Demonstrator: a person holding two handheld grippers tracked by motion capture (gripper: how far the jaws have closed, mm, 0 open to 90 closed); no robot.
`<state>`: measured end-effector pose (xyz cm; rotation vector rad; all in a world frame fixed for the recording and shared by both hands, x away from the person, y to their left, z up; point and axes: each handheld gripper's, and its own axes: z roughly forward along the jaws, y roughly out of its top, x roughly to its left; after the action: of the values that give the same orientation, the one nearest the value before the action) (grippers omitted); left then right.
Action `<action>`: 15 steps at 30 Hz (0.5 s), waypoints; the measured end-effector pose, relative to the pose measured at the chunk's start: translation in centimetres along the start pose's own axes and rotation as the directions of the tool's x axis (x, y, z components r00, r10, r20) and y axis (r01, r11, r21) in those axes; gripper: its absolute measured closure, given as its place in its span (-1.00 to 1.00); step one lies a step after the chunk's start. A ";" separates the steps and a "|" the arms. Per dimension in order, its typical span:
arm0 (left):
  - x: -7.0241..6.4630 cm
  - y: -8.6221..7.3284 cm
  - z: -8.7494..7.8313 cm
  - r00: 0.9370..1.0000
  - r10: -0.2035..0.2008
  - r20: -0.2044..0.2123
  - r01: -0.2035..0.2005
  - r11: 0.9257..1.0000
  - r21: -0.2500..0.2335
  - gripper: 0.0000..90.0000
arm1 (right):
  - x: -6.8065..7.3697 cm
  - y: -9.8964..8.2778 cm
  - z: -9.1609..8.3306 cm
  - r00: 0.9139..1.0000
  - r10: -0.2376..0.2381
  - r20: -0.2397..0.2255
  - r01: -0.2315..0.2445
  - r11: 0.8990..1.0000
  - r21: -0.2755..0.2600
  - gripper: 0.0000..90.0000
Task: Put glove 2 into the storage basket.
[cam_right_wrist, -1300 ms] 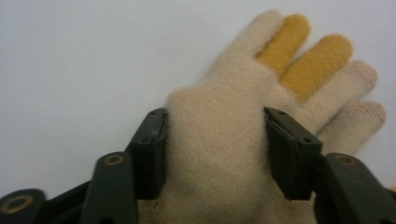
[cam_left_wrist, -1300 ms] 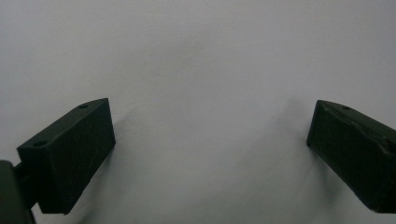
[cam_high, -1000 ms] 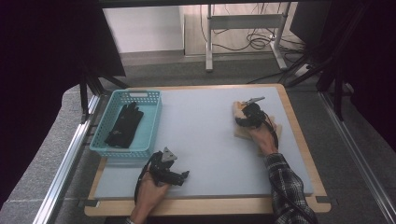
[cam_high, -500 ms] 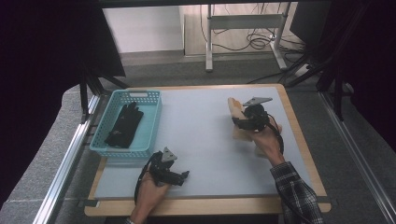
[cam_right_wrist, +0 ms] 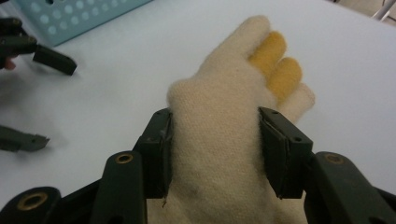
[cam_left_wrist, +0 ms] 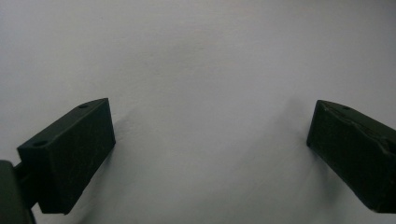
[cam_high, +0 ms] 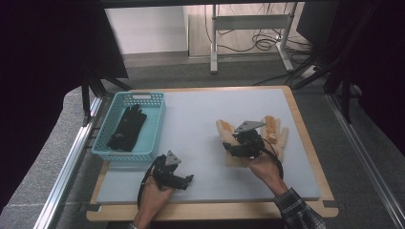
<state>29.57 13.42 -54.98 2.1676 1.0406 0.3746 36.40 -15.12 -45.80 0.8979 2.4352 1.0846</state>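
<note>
a: where's the right gripper (cam_high: 228,144) now?

b: at about four o'clock on the white mat (cam_high: 200,119), seen from the high view. its jaws sit on either side of a cream glove (cam_right_wrist: 219,135), pads against the knit at both flanks, so it grips that glove. the jaws have just been opening a little, yet the glove is between them and touched on both sides.

a: which way does the glove point?

b: in the right gripper view its fingers run toward one o'clock, with two yellow fingertips (cam_right_wrist: 275,65) showing among the cream ones. in the high view the glove's fingers stick out at ten o'clock from the gripper.

a: is there another glove?

b: yes, a second cream glove (cam_high: 278,135) lies flat on the mat just beside the right hand (cam_high: 262,164), at its one o'clock, fingers toward twelve.

a: and the left gripper (cam_high: 187,180)?

b: low at seven o'clock on the mat, held in the left hand (cam_high: 153,200). its own view shows the two black jaws wide apart over bare mat, nothing between them, so it stands open.

a: anything else on the table?

b: a light blue basket (cam_high: 155,125) at nine o'clock, at the mat's edge, with a black glove (cam_high: 126,126) lying inside it. it's well apart from the cream gloves.
</note>
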 end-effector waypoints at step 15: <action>0.0 0.0 0.0 1.000 -0.001 0.001 0.001 1.000 0.000 -0.98 | 3.3 -3.1 3.5 0.994 0.015 -0.112 -0.009 0.998 0.057 -0.28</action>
<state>29.55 13.42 -54.97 2.1672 1.0414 0.3736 34.52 -12.60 -50.59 0.8926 2.5666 1.1042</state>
